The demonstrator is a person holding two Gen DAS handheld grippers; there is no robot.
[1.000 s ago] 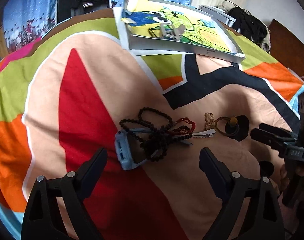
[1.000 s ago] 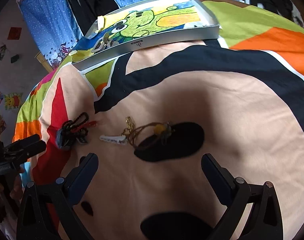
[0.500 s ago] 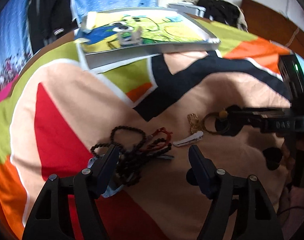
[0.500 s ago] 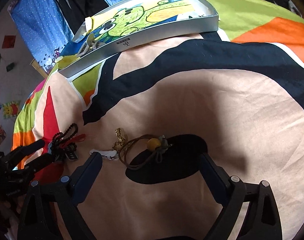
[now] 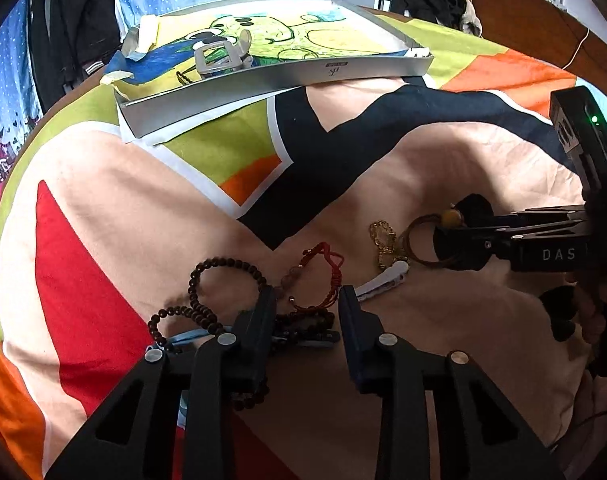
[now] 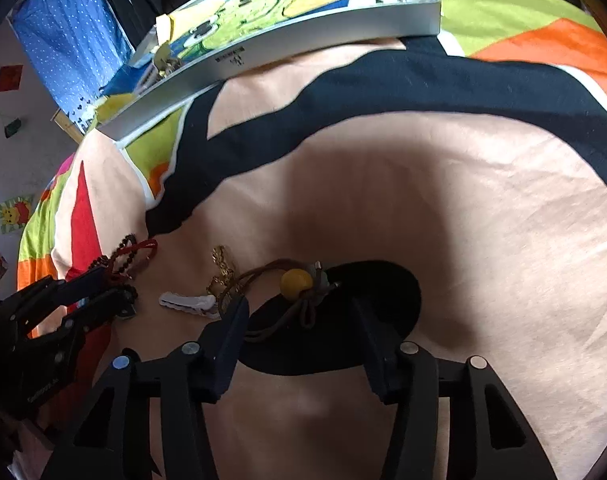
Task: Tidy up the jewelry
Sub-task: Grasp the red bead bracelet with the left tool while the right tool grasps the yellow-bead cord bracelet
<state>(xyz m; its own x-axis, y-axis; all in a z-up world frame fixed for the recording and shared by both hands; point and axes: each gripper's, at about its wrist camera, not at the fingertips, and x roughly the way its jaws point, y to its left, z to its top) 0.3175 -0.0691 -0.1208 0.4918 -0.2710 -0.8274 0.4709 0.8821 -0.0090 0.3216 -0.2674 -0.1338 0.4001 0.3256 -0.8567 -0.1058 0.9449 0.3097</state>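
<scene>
The left tool [image 5: 306, 300] is down on the bed cover [image 5: 123, 208], its 2 fingers set apart with a clear gap between them. In that gap lies the tangle of the red cord bracelet [image 5: 323, 276] and the dark bead string [image 5: 219, 276]; the fingers straddle this bunch, and I cannot tell whether either pad touches it. The bead string loops out ahead and to the left of the left finger. A pale blue strap [image 5: 191, 336] shows just left of that finger, partly under the beads.

Ahead and right of the left tool lies a white hair clip [image 5: 383, 280], and just beyond it a small gold chain [image 5: 383, 240].

The right tool [image 6: 299, 308] also rests low on the bed cover, its fingers spread wide. Between them sits the brown cord necklace [image 6: 263, 276] with its yellow bead [image 6: 296, 280], over a black patch of the cover's print. Neither finger closes on it; the left finger lies beside the cord's loop. The hair clip and gold chain lie just left of this tool.

Far ahead of both tools stands a silver tray [image 5: 271, 76] with a green cartoon drawing inside. A grey clip-like item [image 5: 219, 56] and a small dark chain [image 5: 183, 78] rest in it.
</scene>
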